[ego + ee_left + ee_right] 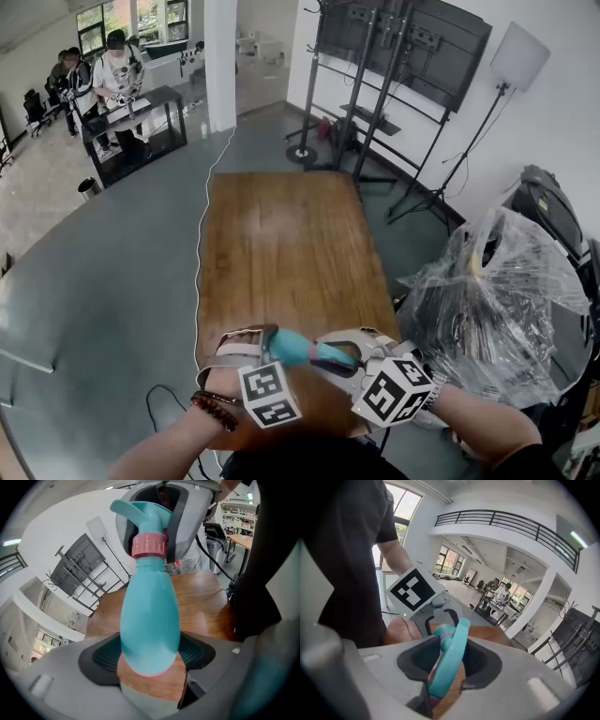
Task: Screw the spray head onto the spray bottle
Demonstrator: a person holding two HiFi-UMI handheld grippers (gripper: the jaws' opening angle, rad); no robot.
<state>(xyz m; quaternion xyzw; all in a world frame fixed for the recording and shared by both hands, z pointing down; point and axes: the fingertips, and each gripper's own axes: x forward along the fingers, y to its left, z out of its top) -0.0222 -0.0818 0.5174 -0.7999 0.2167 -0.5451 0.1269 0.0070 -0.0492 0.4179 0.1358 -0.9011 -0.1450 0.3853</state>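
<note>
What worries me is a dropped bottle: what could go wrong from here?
The left gripper clamps the smooth, rounded spray bottle near its base; twisting may make it spin or slip in the pads.
The right gripper grips the narrow spray head, not the pink collar, so the thread may not tighten or may go crooked.
Both are held in the air over the table near its front edge; a slip could send the bottle to the floor.

left gripper [265, 347]: jaws wide, squeezing the spray bottle [150, 620] | right gripper [339, 356]: jaws closer together, pinching the spray head [449, 660] | both grippers: tips face each other, very near | arms: bent, low, close to body
</note>
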